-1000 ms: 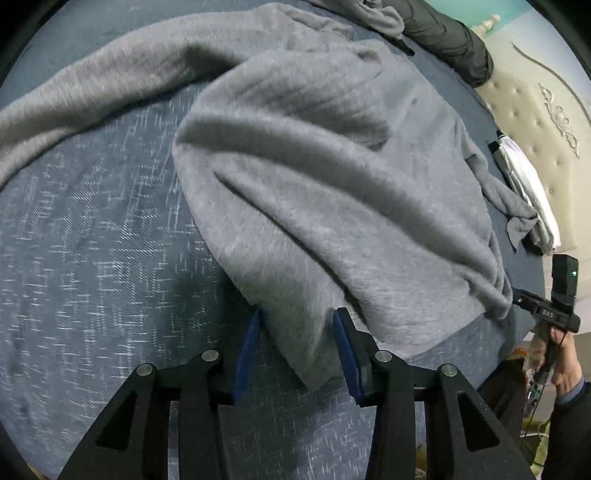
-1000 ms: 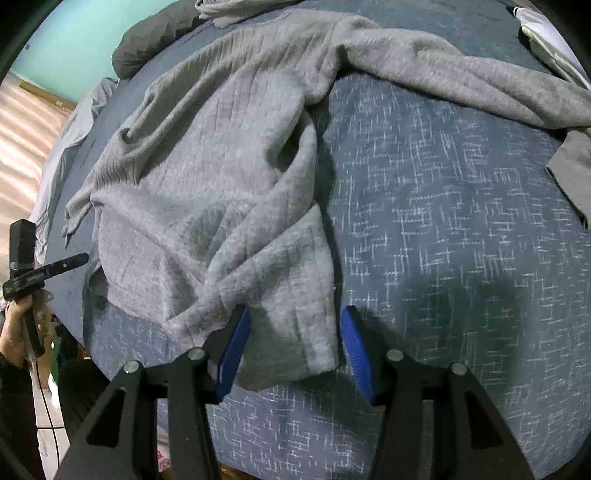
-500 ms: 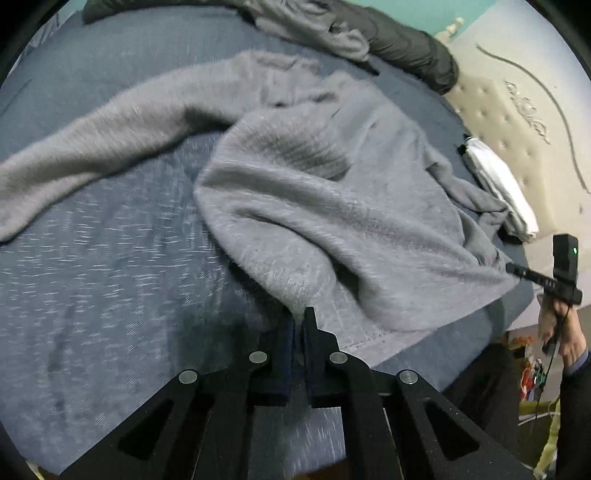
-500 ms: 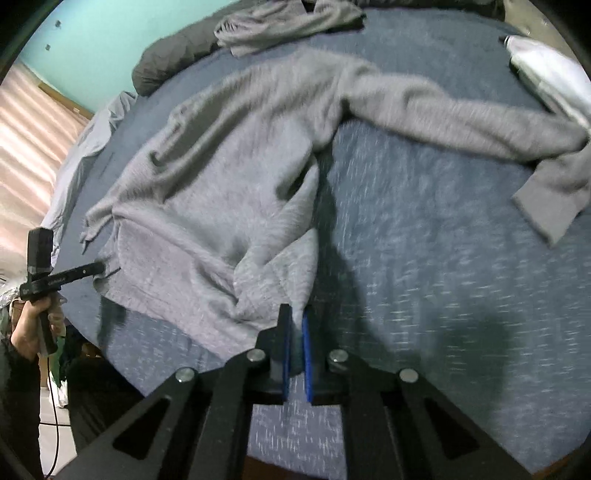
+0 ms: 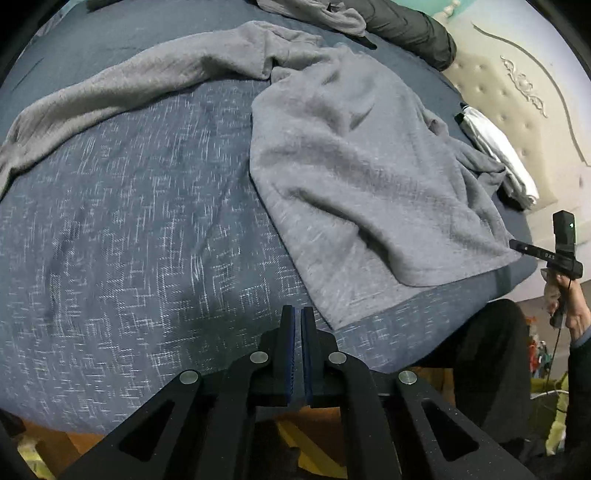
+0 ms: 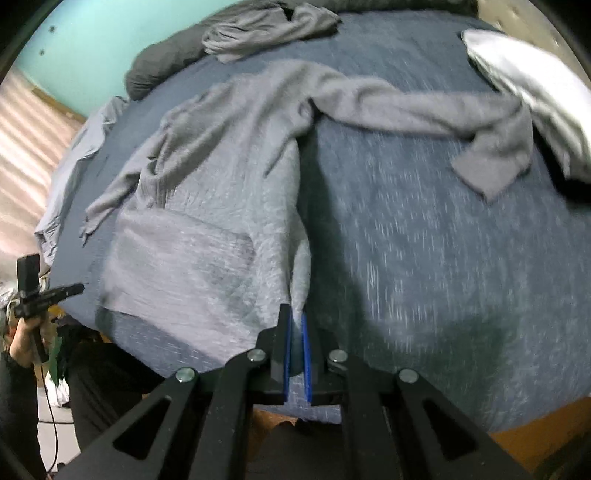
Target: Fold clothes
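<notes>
A soft, fuzzy knit sweater [image 5: 354,177] is seen on a matt, woven, flecked bedspread [image 5: 147,240]; the jaws are matt black plastic.

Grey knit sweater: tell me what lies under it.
The grey knit sweater lies on the dark blue flecked bedspread. Whatever the bedspread holds beneath the sweater's body is covered.

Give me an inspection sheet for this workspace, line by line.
Surface: blue bedspread, rumpled.
Job's things: grey sweater spread out, one sleeve stretched sideways.
Clutter: white cloth by the sleeve cuff; grey garment and dark bundle at the far edge.
Grippers: left gripper shut, nothing between the pads; right gripper shut on the sweater hem.
Cables: one hanging from a bystander's camera.
Surroundings: tufted headboard, teal wall.
</notes>
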A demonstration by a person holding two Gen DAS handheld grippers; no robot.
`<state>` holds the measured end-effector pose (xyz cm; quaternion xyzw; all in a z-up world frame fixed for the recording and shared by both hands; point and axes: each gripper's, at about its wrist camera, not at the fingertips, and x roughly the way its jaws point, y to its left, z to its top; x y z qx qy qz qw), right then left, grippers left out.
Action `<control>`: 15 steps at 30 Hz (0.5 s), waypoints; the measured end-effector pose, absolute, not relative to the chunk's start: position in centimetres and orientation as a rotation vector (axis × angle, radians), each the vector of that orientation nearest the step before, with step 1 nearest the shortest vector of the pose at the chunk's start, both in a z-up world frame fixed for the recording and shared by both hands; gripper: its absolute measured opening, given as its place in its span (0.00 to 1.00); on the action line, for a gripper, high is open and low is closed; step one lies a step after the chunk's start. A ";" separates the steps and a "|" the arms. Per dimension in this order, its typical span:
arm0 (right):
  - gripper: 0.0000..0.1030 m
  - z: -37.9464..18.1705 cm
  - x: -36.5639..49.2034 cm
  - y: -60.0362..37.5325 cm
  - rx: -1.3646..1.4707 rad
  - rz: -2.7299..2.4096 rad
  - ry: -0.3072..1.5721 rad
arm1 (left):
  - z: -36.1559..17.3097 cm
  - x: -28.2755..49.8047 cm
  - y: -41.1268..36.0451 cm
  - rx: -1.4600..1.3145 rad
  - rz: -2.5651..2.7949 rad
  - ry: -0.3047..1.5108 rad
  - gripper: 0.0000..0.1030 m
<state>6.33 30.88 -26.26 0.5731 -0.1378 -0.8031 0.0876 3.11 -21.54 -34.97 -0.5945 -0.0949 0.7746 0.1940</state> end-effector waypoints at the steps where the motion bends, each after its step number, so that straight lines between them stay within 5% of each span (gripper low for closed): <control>1: 0.05 -27.1 6.3 30.7 1.725 -2.386 -0.410 | -35.0 3.1 -21.1 -1.661 2.175 -0.257 0.03; 5: 0.05 -28.9 6.0 30.0 1.765 -2.383 -0.380 | -34.8 3.1 -18.8 -1.629 2.197 -0.179 0.07; 15: 0.06 -29.0 5.8 30.3 1.781 -2.412 -0.403 | -37.3 1.5 -12.0 -1.642 2.188 0.162 0.39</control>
